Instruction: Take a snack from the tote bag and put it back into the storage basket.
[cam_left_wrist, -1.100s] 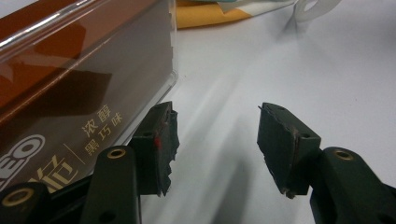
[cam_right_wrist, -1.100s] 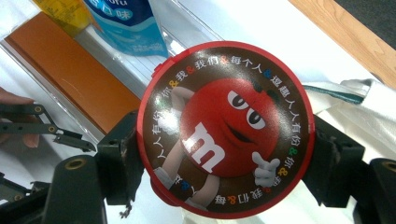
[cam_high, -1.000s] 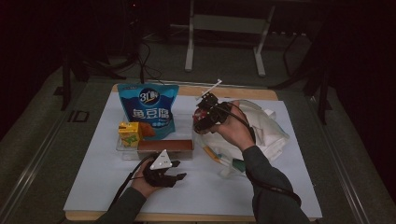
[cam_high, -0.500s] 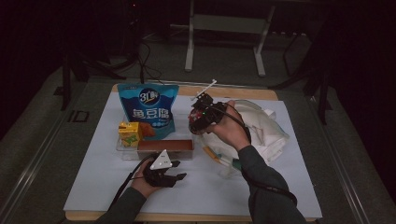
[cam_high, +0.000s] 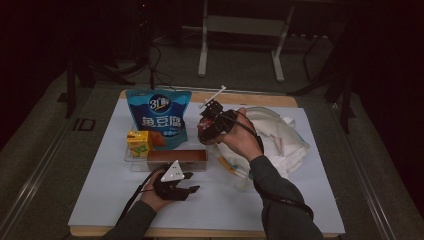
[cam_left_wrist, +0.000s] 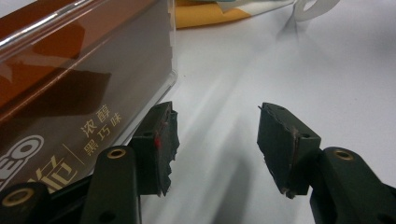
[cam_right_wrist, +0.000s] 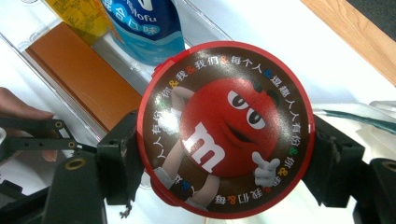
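Right claw (cam_right_wrist: 219, 163) clamps the round candy tin (cam_right_wrist: 224, 128) by its rim at frame centre — it could slip. Left claw (cam_left_wrist: 212, 140) gapes empty on the desk (cam_left_wrist: 280, 70).

The brown box (cam_left_wrist: 70, 93) is cut off at the left gripper view's left edge; the round tin (cam_right_wrist: 224, 128) hides the desk behind it; high-view bag (cam_high: 159, 117) small print unreadable

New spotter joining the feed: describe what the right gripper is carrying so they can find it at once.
Start at the white table mat, then the tall blue snack bag at its back. Just right of the bag, the right gripper is raised, clamping a round M&M's tin by its rim. It is the one round item: red-edged, brown, with a red cartoon candy character.
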